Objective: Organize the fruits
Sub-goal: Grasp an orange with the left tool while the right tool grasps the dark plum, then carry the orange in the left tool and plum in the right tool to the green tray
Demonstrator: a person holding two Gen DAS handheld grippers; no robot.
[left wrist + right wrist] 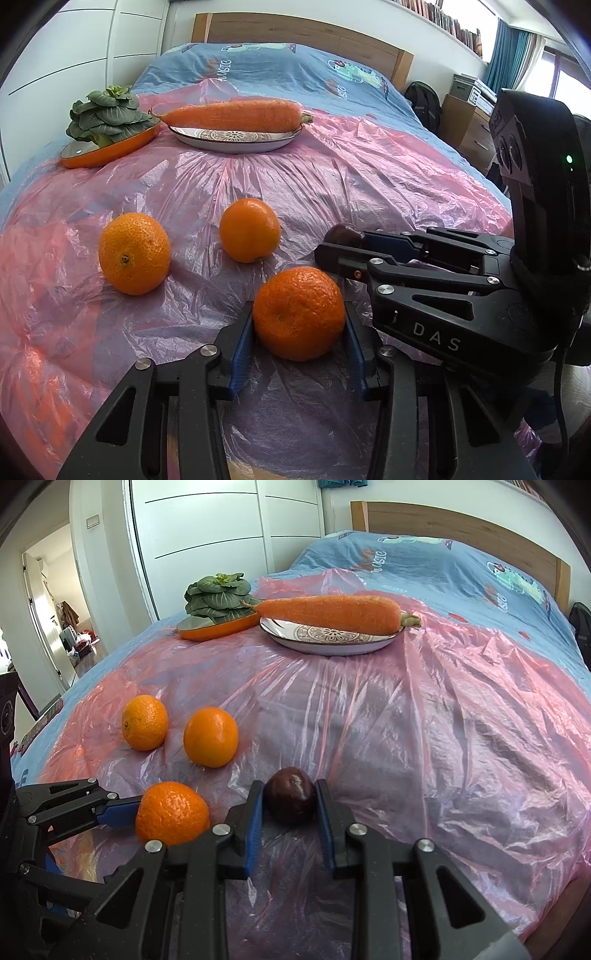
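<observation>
We see a bed draped in pink plastic sheet, white wardrobes upper left. Our left tool, tilted down, clasps an orange at lower centre; our right tool clasps a dark plum.

- Location: bedroom in a home.
- Bed with wooden headboard and blue printed cover.
- White wardrobe doors beside the bed.
- Wall shelf of books; teal curtain at the window.
- Open doorway to another room.
</observation>
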